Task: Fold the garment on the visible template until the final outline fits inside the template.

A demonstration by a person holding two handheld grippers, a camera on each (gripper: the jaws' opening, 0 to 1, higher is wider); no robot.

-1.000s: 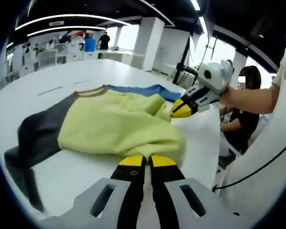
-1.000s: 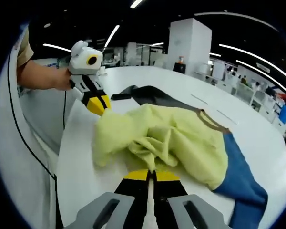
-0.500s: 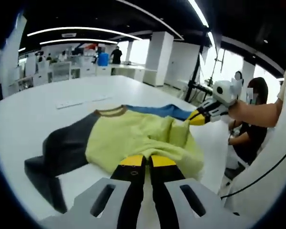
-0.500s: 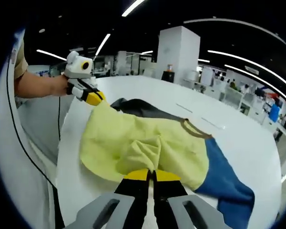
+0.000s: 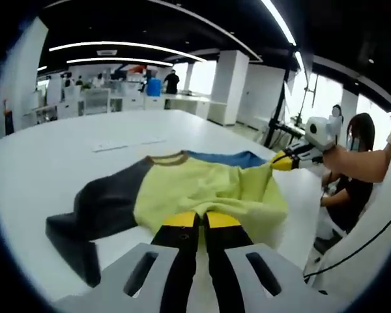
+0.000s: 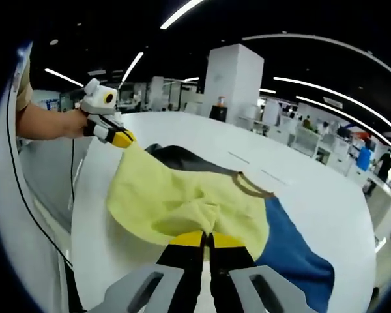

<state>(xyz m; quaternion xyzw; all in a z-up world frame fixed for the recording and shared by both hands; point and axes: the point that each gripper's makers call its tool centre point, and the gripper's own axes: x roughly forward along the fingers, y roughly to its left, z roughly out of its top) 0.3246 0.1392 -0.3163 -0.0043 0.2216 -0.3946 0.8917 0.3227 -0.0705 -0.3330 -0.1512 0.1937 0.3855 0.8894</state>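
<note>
A soft yellow garment with a brown collar, one dark grey sleeve and one blue sleeve [image 5: 202, 192] lies spread on a large white table [image 5: 58, 156]; in the left gripper view the grey sleeve trails off to the left and the blue sleeve runs away behind the collar, while in the right gripper view the same garment [image 6: 182, 202] has the blue sleeve at the lower right and the grey one beyond the yellow body. The left gripper [image 5: 201, 220], with yellow-tipped black jaws, has its jaws pressed together on the near yellow hem; the right gripper view shows it [image 6: 122, 138] at the far left corner of the yellow cloth, held by a person's hand [image 6: 75, 122], the hem drawn taut from it. The right gripper [image 6: 207, 240] likewise has its jaws closed on the yellow edge nearest its camera; in the left gripper view it [image 5: 281, 160] pinches the far right corner of the cloth. No template outline can be made out on the table. A seated person in black [image 5: 352, 176] is beyond the table's right edge; white pillars [image 6: 231, 81] and desks stand in the background.
</note>
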